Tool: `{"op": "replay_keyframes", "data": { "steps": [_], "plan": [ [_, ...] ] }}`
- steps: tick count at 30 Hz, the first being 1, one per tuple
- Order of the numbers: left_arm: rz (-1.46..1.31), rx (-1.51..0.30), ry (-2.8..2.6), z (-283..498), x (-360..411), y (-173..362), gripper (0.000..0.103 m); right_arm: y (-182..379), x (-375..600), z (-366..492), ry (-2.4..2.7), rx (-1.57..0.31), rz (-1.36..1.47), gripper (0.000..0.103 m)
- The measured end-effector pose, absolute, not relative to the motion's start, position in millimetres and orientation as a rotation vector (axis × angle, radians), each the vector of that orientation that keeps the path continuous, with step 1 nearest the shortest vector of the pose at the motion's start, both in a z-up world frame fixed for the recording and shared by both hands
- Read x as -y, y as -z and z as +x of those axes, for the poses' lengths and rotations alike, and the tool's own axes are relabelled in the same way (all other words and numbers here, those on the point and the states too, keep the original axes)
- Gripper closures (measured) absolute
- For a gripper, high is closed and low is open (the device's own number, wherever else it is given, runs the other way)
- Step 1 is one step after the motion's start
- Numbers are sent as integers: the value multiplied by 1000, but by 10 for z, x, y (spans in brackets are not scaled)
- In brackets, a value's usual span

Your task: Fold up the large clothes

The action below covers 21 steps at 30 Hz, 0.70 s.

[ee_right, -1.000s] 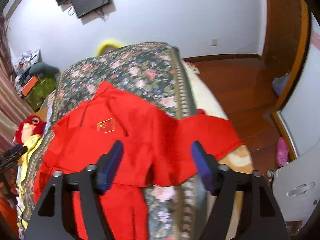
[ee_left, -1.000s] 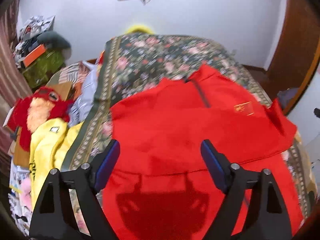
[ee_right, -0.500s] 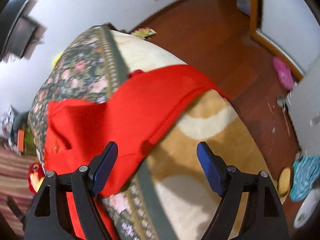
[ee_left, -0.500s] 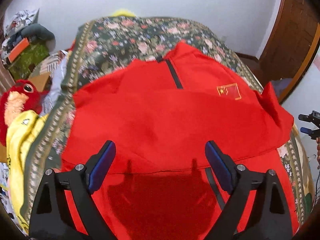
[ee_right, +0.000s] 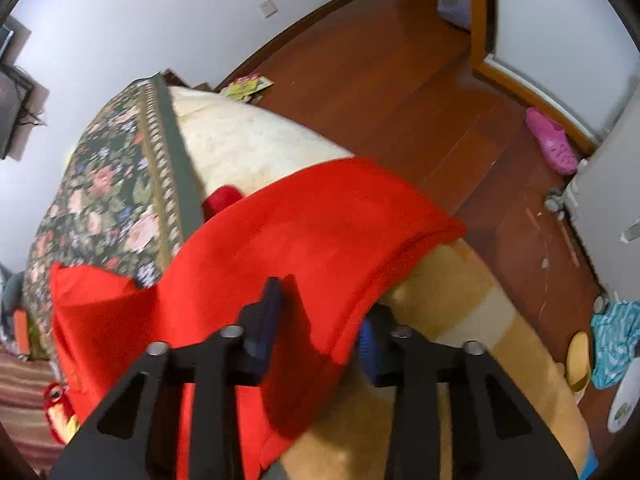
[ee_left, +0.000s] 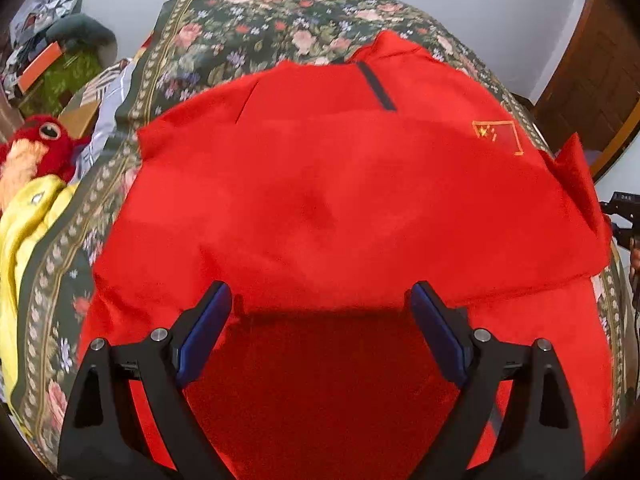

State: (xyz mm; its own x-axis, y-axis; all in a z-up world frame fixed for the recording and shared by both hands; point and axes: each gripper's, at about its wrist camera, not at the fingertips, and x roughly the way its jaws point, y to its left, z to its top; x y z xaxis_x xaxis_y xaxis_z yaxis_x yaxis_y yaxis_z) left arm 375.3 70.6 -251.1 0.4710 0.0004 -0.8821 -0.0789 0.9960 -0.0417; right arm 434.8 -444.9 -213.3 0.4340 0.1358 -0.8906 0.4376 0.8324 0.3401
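A red jacket [ee_left: 340,184] lies spread on a floral bedspread [ee_left: 256,28]; the left claw [ee_left: 320,312] gapes wide above its hem at 6 o'clock, while the right claw [ee_right: 320,312] straddles the sleeve [ee_right: 320,224], partly closed.

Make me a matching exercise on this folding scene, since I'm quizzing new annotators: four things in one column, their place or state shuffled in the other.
Things:
1. left gripper
2. right gripper
3. red sleeve
4. pink shoe

States:
A. on the wooden floor
B. open above the garment
C. draped off the bedspread's edge
D. jaws astride the sleeve's edge

Pairs: 1-B, 2-D, 3-C, 4-A
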Motion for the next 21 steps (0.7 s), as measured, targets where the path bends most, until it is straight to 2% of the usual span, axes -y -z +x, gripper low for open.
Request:
{"op": "replay_keyframes", "data": {
  "steps": [1, 4, 10, 15, 21],
  "plan": [
    [-73, -1079, -52, 3732, -713, 2515, 12, 2081, 4448, 4322, 219, -1094, 562, 89],
    [-24, -1070, -62, 3637, -747, 2496, 12, 1874, 4454, 4226, 216, -1007, 529, 98],
    [17, -1033, -89, 3504, -852, 2351, 12, 1150, 4322, 4125, 206, -845, 430, 98],
    [-16, -993, -75, 3388, -899, 2180, 12, 408, 3842, 3957, 84, -695, 306, 98],
    [9, -956, -50, 3278, -845, 2042, 12, -64, 3143, 3746, -100, -614, 235, 98]
  ]
}}
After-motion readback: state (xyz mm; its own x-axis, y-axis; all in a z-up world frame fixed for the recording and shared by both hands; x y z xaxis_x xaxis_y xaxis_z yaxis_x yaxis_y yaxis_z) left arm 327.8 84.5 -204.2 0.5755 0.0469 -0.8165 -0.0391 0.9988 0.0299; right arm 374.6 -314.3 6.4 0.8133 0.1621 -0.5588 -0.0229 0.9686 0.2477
